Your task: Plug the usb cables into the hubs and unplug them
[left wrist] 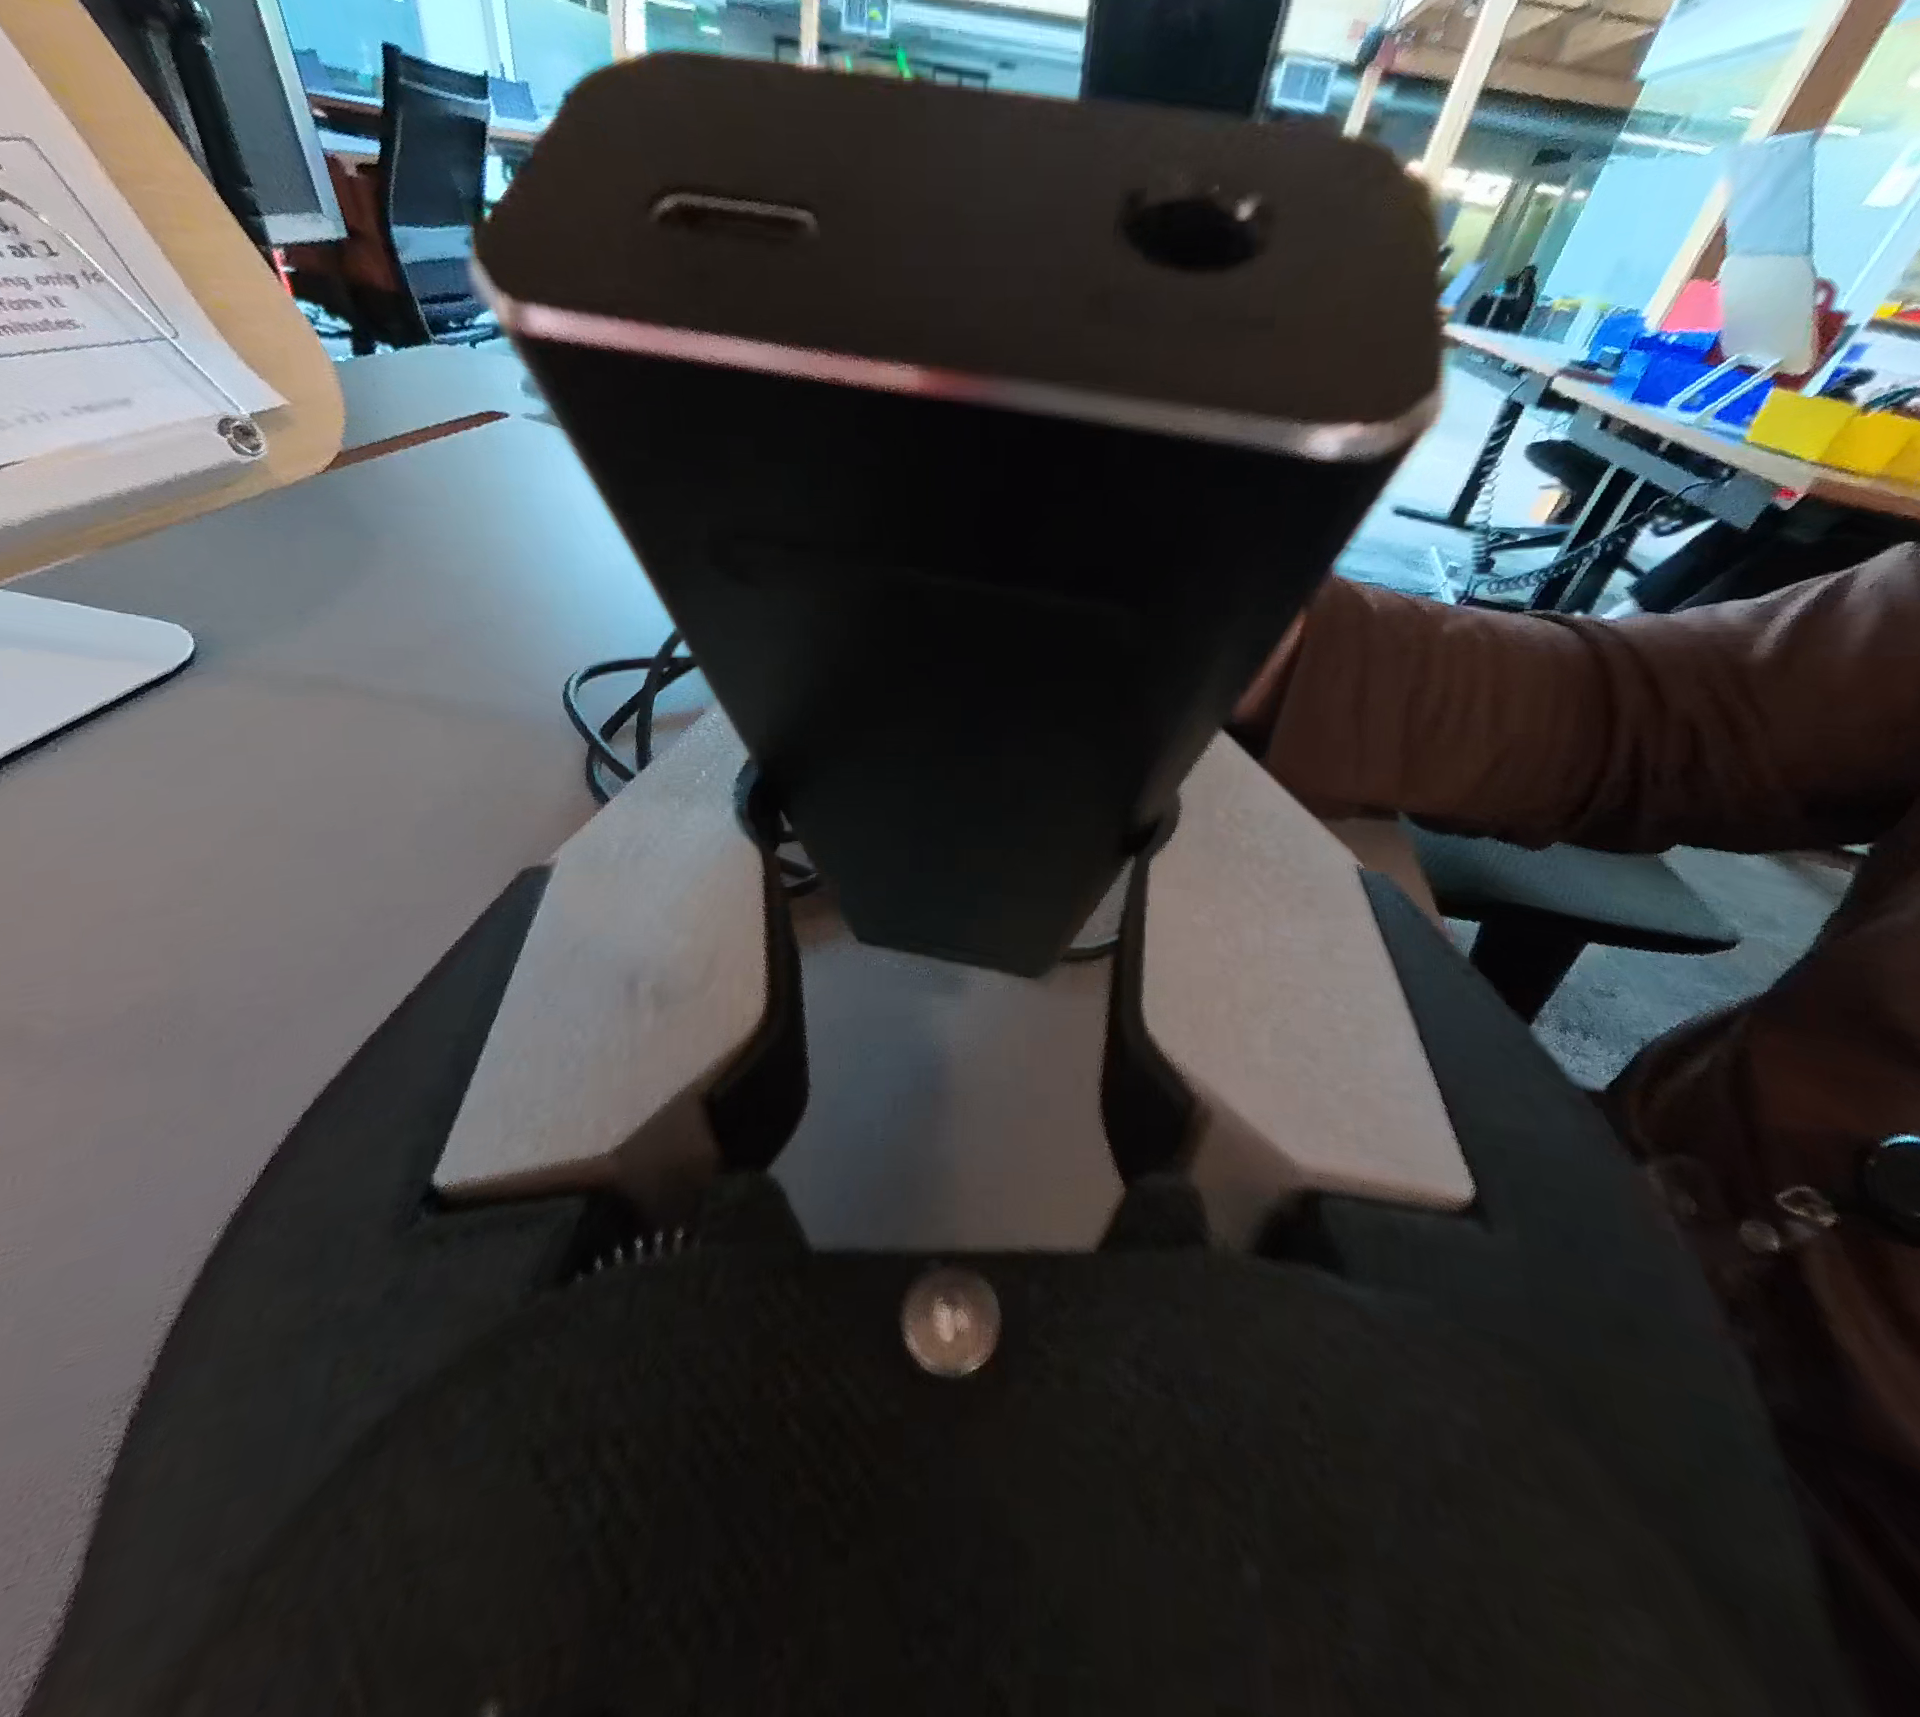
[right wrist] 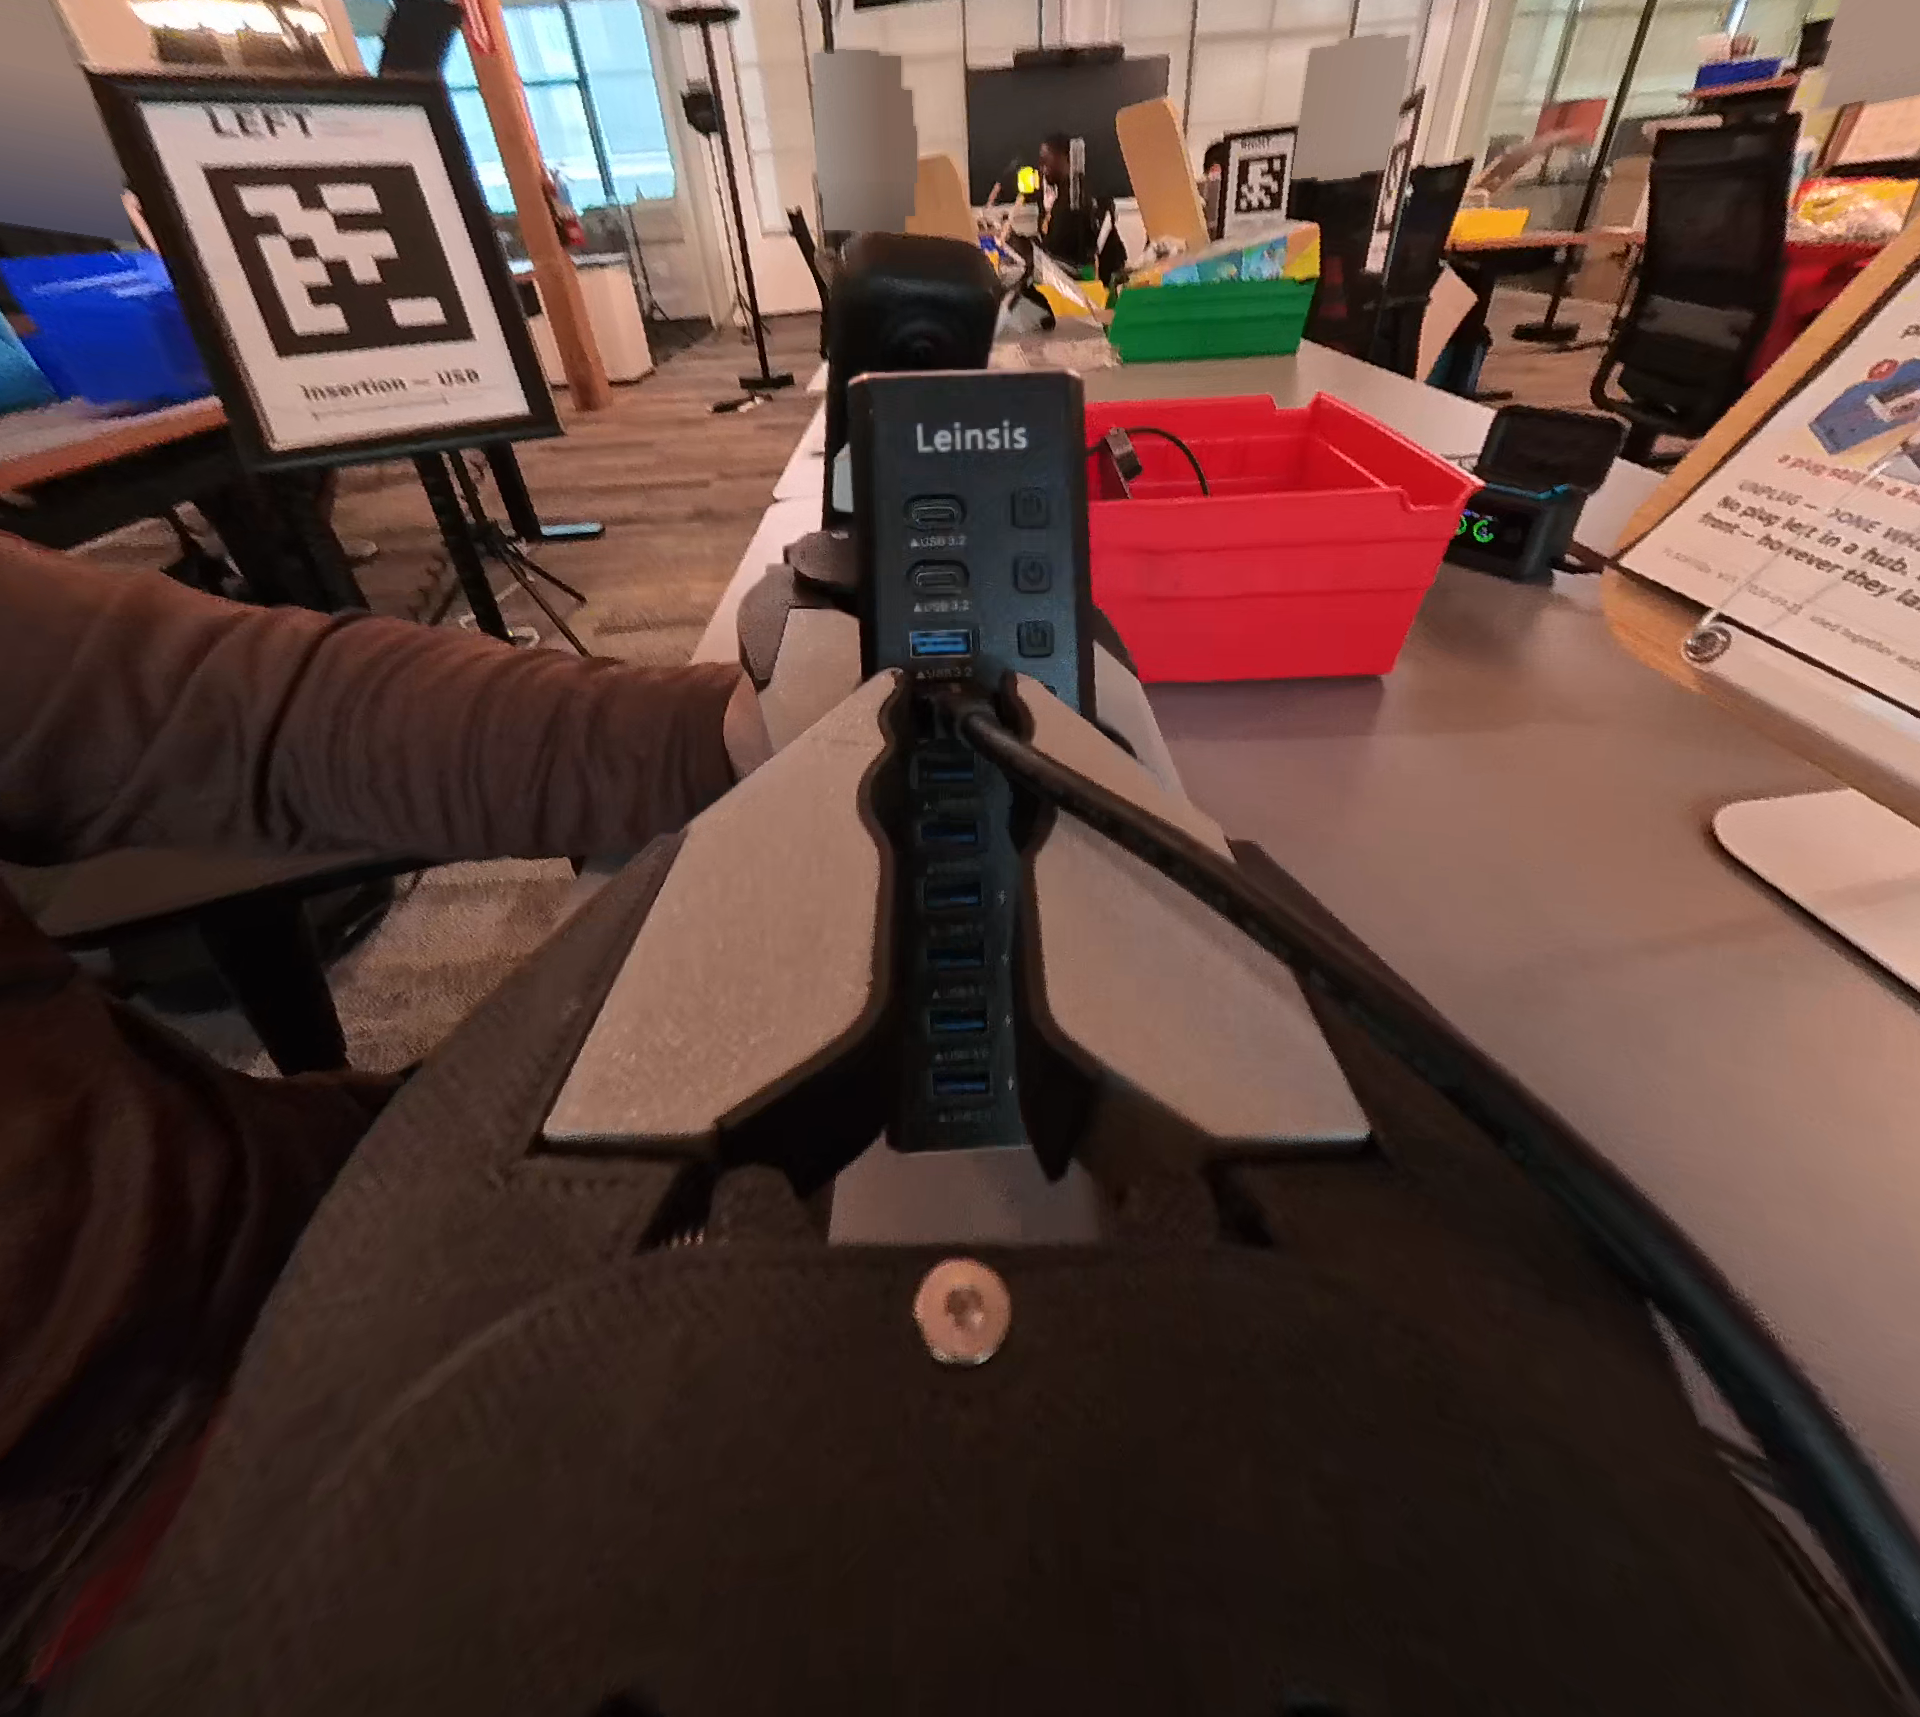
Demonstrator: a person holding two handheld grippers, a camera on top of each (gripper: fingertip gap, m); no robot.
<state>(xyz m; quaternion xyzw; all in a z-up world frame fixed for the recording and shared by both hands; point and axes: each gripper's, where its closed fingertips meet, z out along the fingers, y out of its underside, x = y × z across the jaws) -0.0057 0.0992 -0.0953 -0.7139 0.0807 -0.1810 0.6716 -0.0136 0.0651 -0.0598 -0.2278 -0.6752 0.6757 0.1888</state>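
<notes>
While my left gripper (left wrist: 951, 846) clamps the hub (left wrist: 966, 379) upright, my right gripper (right wrist: 951, 701) pinches the plug (right wrist: 940, 711) at its ports, a red bin (right wrist: 1247, 545) far right.

Bin (right wrist: 1247, 566) right of hub (right wrist: 966, 524)

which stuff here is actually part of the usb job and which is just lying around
Part of the job:
- black hub, held in the left hand-held gripper
- black cable, its plug pinched in the right hand-held gripper

Lying about:
- red bin
- framed marker sign
- instruction board
</notes>
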